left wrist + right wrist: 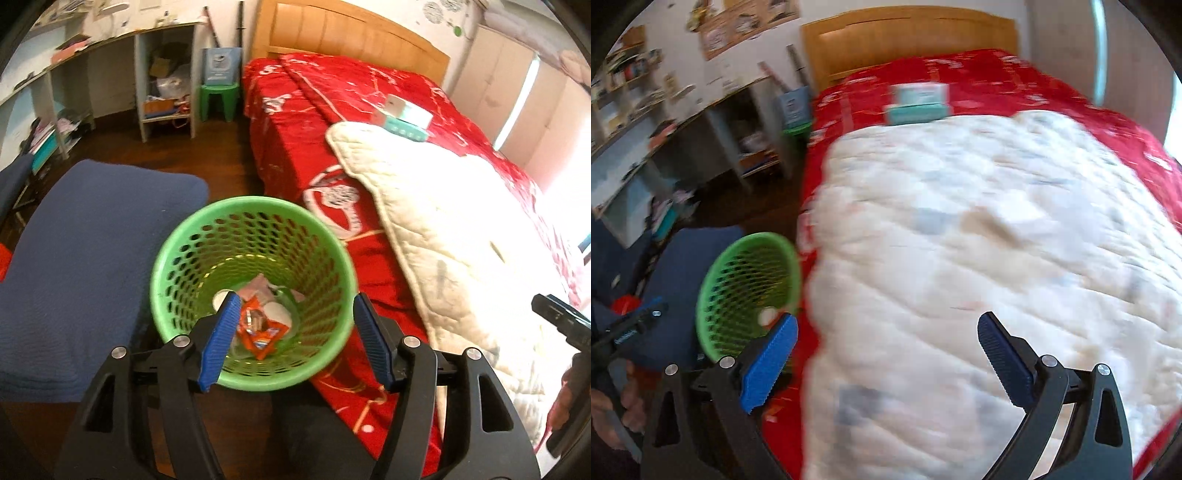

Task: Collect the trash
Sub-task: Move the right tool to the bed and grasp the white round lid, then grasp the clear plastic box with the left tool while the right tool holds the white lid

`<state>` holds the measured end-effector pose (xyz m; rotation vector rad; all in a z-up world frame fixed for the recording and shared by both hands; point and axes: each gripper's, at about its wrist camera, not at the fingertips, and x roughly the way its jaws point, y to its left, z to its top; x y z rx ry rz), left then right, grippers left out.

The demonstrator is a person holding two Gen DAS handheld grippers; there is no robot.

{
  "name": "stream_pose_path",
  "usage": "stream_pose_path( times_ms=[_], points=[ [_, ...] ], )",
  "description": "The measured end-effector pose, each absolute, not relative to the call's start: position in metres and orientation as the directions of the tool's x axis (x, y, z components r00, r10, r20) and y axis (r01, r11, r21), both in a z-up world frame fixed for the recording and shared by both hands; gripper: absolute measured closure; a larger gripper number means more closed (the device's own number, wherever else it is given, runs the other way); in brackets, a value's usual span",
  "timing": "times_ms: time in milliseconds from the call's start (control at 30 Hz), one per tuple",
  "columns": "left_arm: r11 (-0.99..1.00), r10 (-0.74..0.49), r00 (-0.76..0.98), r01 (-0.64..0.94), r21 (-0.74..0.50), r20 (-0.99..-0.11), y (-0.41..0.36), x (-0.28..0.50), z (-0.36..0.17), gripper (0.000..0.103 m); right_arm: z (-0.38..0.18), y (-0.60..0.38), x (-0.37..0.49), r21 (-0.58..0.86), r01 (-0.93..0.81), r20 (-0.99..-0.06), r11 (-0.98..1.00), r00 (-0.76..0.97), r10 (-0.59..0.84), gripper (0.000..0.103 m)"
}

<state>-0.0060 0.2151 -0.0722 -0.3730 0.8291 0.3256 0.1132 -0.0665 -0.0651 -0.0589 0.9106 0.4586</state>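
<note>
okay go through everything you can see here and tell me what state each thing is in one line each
Left gripper: open, empty, above the basket.
Right gripper: open, empty, over the white quilt.
Green basket: upright beside the bed, trash at its bottom.
Orange wrapper: crumpled, inside the basket.
White quilt: spread on the bed.
Teal box: lying on the red bedspread.
</note>
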Motion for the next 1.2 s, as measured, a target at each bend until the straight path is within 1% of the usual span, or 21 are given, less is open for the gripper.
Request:
stream_pose_path(
  times_ms=[267,467,667,900,1200],
  points=[
    [0.919,0.093,0.638,-0.35,-0.18,-0.764,0.18,0.014,-0.069,0.037,-0.074,-0.177,0.122,0.09,-0.191,-0.798,0.977,0.573,0.186,0.008],
    [0.934,0.074,0.633,-0.315,-0.169,-0.771,0.159,0.024,-0.07,0.036,-0.092,-0.223,0.125,0.051,-0.104,-0.825,0.993,0.556,0.101,0.008],
    [0.946,0.066,0.625,-0.288,-0.151,-0.778,0.144,0.032,-0.07,0.035,-0.112,-0.242,0.129,0.082,-0.064,-0.849,0.995,0.519,0.103,0.008],
    [0.958,0.046,0.625,-0.248,-0.142,-0.779,0.127,0.047,-0.066,0.035,-0.12,-0.243,0.136,0.111,-0.072,-0.857,0.991,0.498,0.132,0.008],
    [0.982,-0.034,0.625,-0.123,-0.141,-0.78,0.078,0.09,-0.06,0.035,-0.129,-0.248,0.141,0.15,-0.06,-0.863,0.987,0.48,0.16,0.008]
  ],
)
